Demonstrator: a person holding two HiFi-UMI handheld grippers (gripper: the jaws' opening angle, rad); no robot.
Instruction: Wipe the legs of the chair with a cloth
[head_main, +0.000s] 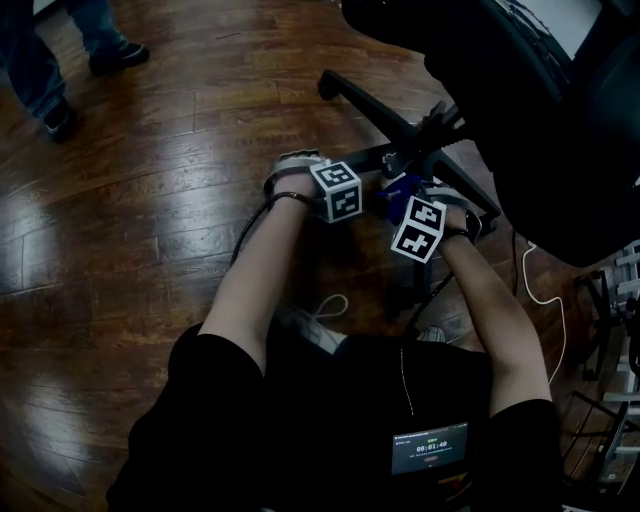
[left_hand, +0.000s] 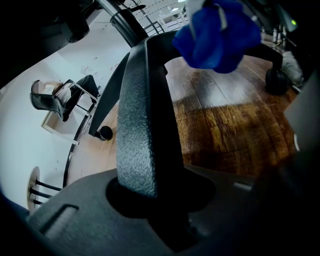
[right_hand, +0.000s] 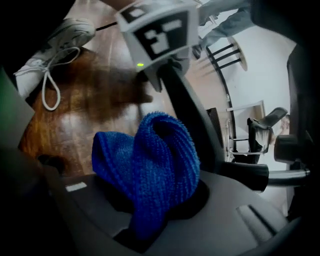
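A black office chair stands on its star base, and one textured leg (head_main: 365, 156) (left_hand: 145, 125) runs toward me. My left gripper (head_main: 372, 165) (left_hand: 150, 197) is shut on that leg, which fills the space between its jaws. My right gripper (head_main: 408, 203) (right_hand: 150, 215) is shut on a bunched blue cloth (head_main: 399, 194) (right_hand: 150, 165). The cloth (left_hand: 220, 35) rests against the same leg (right_hand: 195, 120), just beyond the left gripper, near the hub (head_main: 432, 150). In the head view the fingertips of both grippers are mostly hidden behind their marker cubes.
The chair seat (head_main: 560, 120) overhangs the right side. Another leg (head_main: 365, 100) reaches to the far left; a caster (left_hand: 276, 80) shows. My shoe (head_main: 310, 328) is under me. A white cable (head_main: 545, 290) and a metal rack (head_main: 612, 330) lie right. Someone's feet (head_main: 110, 55) stand far left.
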